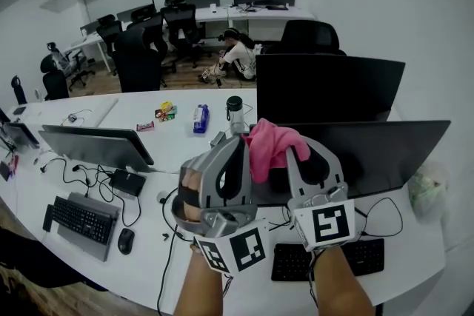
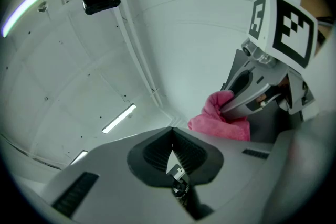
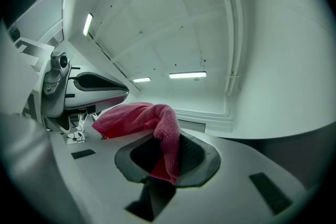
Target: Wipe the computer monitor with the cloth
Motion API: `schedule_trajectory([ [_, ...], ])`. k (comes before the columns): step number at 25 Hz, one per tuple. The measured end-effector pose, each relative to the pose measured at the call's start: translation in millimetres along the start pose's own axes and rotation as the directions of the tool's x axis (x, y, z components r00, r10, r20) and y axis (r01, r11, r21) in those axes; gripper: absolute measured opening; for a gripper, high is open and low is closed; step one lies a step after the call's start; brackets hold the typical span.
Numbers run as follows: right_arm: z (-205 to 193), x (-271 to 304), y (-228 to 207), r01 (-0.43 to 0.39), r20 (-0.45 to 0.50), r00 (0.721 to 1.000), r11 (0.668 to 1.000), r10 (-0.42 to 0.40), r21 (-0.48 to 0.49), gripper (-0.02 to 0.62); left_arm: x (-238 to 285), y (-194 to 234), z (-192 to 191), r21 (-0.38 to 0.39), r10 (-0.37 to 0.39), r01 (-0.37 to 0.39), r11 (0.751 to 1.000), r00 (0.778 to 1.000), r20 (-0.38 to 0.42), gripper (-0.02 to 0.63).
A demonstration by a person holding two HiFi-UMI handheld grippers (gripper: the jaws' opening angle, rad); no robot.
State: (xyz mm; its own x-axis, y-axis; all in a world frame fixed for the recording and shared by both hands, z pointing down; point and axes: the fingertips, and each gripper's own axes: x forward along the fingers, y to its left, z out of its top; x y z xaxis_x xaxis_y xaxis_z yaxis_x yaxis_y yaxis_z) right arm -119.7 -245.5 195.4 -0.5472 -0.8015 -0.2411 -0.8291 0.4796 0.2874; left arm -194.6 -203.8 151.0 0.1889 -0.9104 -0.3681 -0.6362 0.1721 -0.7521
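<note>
- Cloth (image 1: 268, 148), pink, is clamped in the right claw (image 3: 168, 157), held up at the near monitor's (image 1: 385, 152) top edge.
- Left claw (image 2: 172, 144), jaws together on nothing, is just left of it.
- The monitor stands on the white desk (image 1: 422, 240).

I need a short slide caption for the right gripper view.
Right gripper clamps a pink cloth, ceiling lights overhead.

Right gripper (image 3: 167, 157) jaws clamped on pink cloth (image 3: 137, 119).
</note>
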Motion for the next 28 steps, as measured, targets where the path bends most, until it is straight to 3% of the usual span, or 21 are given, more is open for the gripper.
schedule_trajectory([
  [10,5.2,-13.3,-32.1,0.038,0.028,0.999,0.999,-0.037,-0.016,0.067,14.2,-15.7,22.2,-0.001,-0.007,0.007,1.000,1.000,0.021,0.008],
  [28,-14.8,-90.5,-163.6,0.171,-0.016,0.985,0.984,-0.171,-0.043,0.067,42.4,-84.7,105.6,-0.017,-0.037,0.038,0.999,0.996,0.080,0.008],
])
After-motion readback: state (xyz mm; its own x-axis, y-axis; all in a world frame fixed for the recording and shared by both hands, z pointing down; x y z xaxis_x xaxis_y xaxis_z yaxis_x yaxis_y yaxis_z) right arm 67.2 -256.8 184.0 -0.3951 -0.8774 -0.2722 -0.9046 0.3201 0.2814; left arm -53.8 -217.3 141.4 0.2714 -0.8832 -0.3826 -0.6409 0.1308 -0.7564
